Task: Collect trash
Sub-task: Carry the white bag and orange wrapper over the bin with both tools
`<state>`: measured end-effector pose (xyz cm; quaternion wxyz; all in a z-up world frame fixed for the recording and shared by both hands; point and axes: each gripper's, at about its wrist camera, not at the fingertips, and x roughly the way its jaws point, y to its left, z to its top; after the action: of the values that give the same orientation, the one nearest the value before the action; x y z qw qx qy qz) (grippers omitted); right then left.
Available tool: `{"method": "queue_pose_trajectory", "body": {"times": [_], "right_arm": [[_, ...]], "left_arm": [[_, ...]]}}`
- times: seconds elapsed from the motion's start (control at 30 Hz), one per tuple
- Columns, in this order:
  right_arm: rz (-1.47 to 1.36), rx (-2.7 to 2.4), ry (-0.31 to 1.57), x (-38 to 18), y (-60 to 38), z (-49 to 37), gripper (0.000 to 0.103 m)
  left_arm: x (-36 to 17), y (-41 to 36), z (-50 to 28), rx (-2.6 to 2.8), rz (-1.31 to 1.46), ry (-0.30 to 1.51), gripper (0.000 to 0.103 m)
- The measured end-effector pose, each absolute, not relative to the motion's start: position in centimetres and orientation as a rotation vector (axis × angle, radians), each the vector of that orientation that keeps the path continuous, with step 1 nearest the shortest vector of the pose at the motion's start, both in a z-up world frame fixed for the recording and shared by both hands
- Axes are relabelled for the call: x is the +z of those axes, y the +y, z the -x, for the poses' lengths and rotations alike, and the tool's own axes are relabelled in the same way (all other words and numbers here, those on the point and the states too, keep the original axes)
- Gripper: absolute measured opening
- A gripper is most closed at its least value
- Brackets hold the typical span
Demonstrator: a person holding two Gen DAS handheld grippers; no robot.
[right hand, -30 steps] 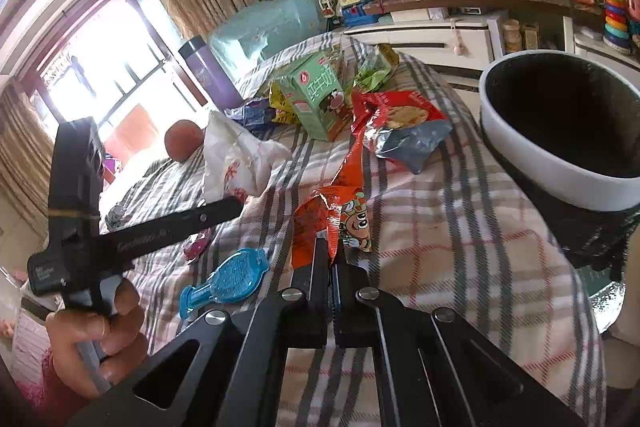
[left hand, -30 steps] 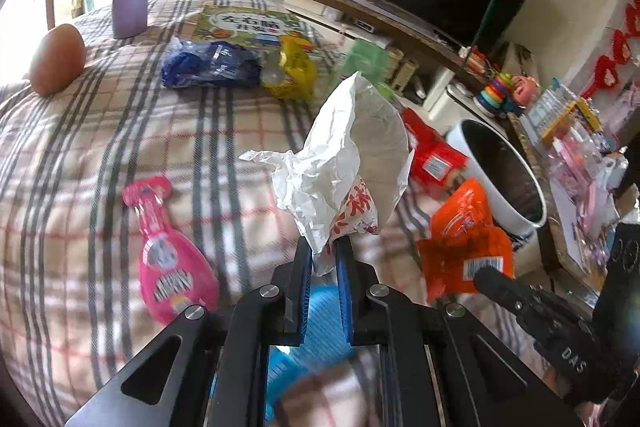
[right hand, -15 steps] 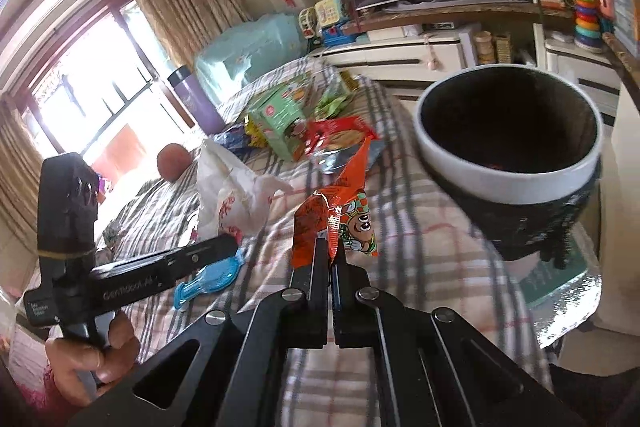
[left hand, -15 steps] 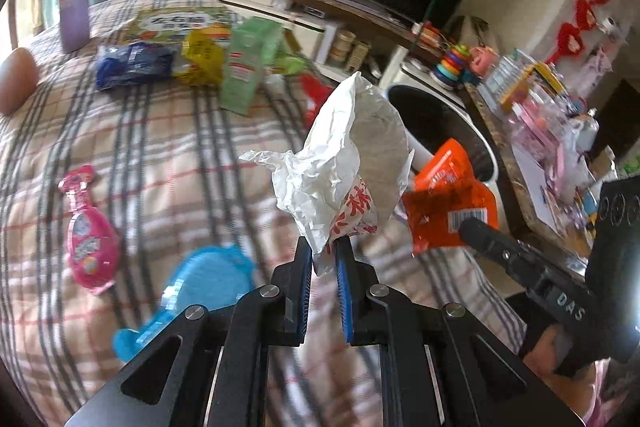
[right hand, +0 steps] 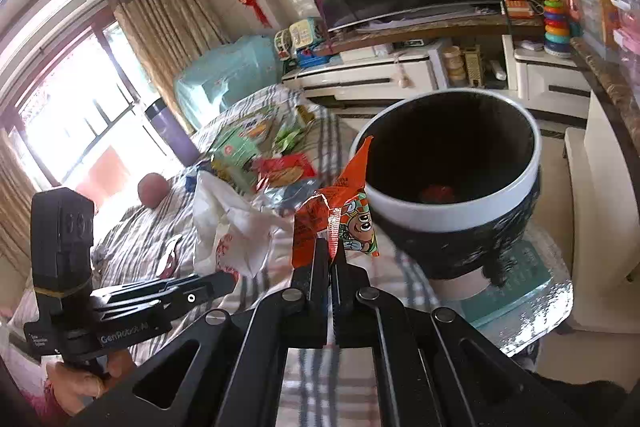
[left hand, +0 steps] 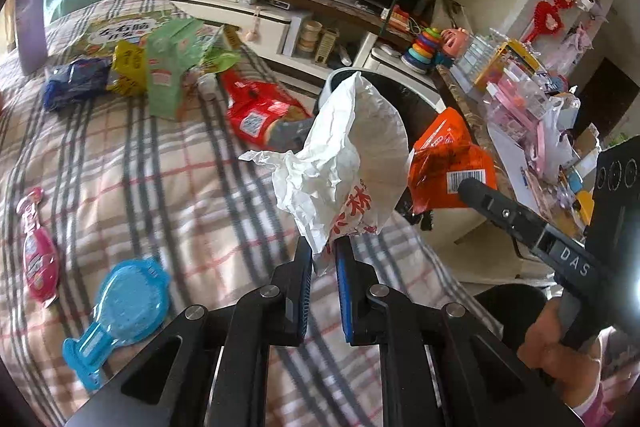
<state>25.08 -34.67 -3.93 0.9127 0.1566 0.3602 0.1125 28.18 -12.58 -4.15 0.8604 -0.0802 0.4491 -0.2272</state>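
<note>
Right-wrist view showed your orange snack wrapper [right hand: 334,205] clamped between the closed jaws of the right gripper [right hand: 331,255], standing up just ahead of the pads and nearly level with the near rim of the white-rimmed bin [right hand: 456,215], which sat just beyond and to the right of it. You had the crumpled white paper bag [left hand: 344,171] pinched in the left gripper [left hand: 323,269], its jaws closed tight on the bag's twisted tail, with the bin mostly hidden behind it. Neither piece was in the bin yet; something red already lay at its bottom, though I couldn't tell what. Farther out on the plaid bedspread [left hand: 160,163], beyond and left of your left gripper, you still had a red snack bag [left hand: 256,111], a green carton [left hand: 168,71], a yellow packet [left hand: 128,67] and a blue wrapper [left hand: 72,87] to collect. By my judgement, you were partway through, with two drops pending.
</note>
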Motion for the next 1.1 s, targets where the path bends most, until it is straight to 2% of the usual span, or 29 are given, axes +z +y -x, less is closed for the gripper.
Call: {"method": "queue_pose_trajectory", "body": {"times": [1.1], "right_arm": [[-0.297, 0.140, 0.731, -2.9, -40.7, -29.1, 0.001]], "left_arm": [[-3.8, -21.9, -35.3, -0.527, 0.070, 0.956, 0.011]]}}
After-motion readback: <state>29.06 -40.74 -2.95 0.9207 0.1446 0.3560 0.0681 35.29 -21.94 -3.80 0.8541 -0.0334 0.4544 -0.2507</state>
